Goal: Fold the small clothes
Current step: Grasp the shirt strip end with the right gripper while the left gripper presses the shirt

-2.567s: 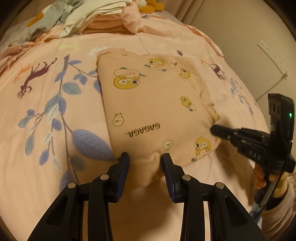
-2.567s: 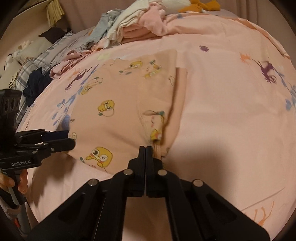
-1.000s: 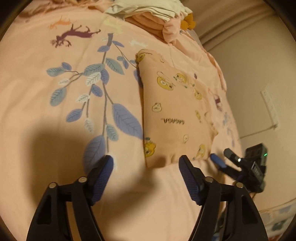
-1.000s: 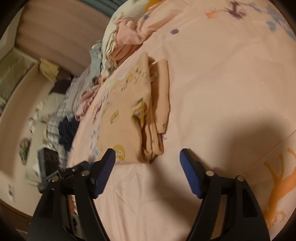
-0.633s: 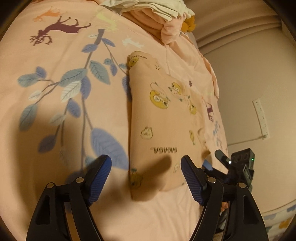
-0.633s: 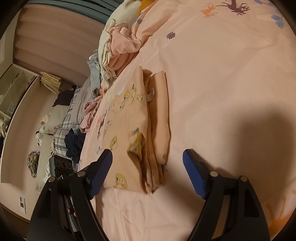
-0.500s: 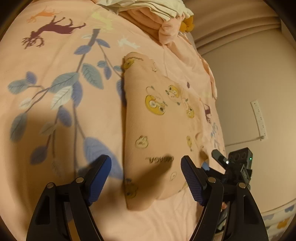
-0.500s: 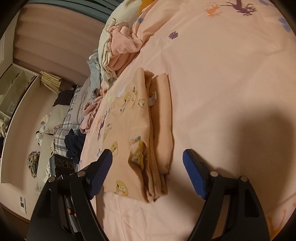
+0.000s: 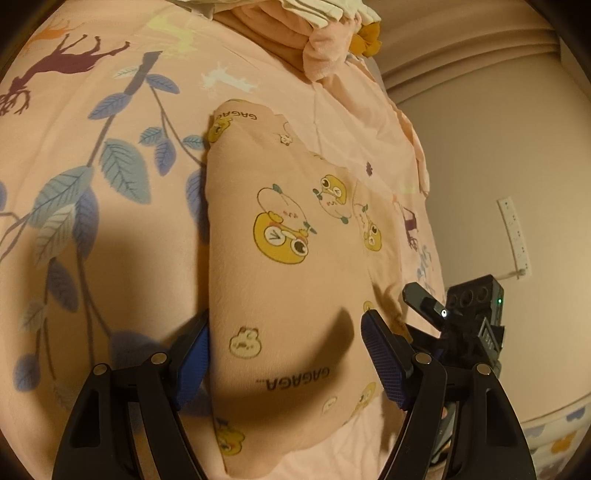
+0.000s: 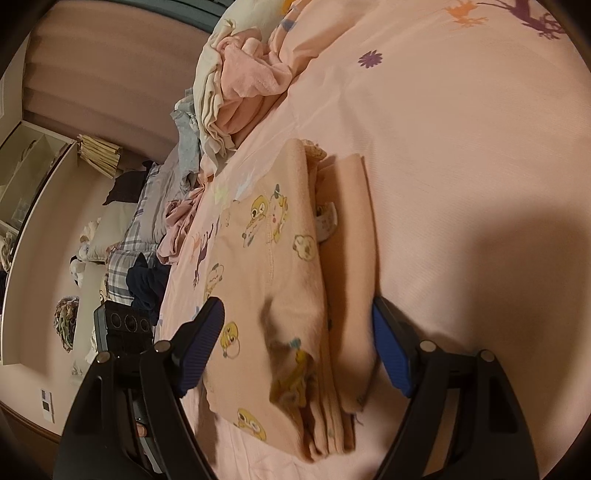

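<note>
A folded peach garment [image 9: 291, 280] with yellow cartoon prints and "GAGAGA" lettering lies flat on the pink bedspread [image 9: 74, 258]. My left gripper [image 9: 286, 360] is open, its blue pads straddling the garment's near left edge just above it. My right gripper [image 10: 299, 350] is open and straddles the stacked folded layers at the garment's [image 10: 291, 295] right edge. The right gripper also shows in the left wrist view [image 9: 461, 317], beside the garment's far right side. The left gripper's body shows in the right wrist view [image 10: 122, 332].
A heap of unfolded clothes [image 9: 295, 33] sits at the far end of the bed, also in the right wrist view [image 10: 229, 88]. More clothes and plaid fabric [image 10: 147, 221] lie at the left. A wall with a power strip [image 9: 515, 236] runs along the bed's right side.
Both grippers let go of the garment's near edge, opened wide, pulled back, then came forward and down so each now straddles one side of the folded garment.
</note>
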The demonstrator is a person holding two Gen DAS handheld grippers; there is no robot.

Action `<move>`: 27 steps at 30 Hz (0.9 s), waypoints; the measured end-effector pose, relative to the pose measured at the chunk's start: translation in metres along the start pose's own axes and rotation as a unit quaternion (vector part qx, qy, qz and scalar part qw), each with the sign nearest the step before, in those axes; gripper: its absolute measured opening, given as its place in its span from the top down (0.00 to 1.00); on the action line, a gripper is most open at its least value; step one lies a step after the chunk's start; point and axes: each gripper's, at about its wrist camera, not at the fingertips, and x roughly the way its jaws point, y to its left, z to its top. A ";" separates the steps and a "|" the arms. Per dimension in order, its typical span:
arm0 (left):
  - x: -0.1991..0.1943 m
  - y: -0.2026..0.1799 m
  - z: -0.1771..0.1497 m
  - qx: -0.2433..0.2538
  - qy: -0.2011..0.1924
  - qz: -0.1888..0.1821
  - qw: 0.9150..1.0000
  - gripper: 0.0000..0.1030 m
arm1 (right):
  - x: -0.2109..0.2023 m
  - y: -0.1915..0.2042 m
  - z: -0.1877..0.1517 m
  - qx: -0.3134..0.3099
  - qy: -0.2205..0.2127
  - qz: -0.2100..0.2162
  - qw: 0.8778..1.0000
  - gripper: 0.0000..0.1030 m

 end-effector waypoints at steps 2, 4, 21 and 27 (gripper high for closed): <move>0.001 0.000 0.000 0.000 -0.001 -0.002 1.000 0.26 | 0.004 0.002 0.003 -0.006 0.005 0.003 1.000 0.23; 0.003 -0.001 0.002 0.001 -0.001 -0.003 1.000 0.26 | 0.008 0.003 0.005 -0.008 0.007 0.004 1.000 0.24; 0.018 -0.013 0.013 0.016 -0.006 0.019 1.000 0.25 | 0.028 0.005 0.011 -0.015 0.000 -0.021 1.000 0.62; 0.022 -0.021 0.011 0.033 -0.009 0.049 0.998 0.26 | 0.029 0.011 0.008 -0.023 -0.008 -0.036 0.999 0.66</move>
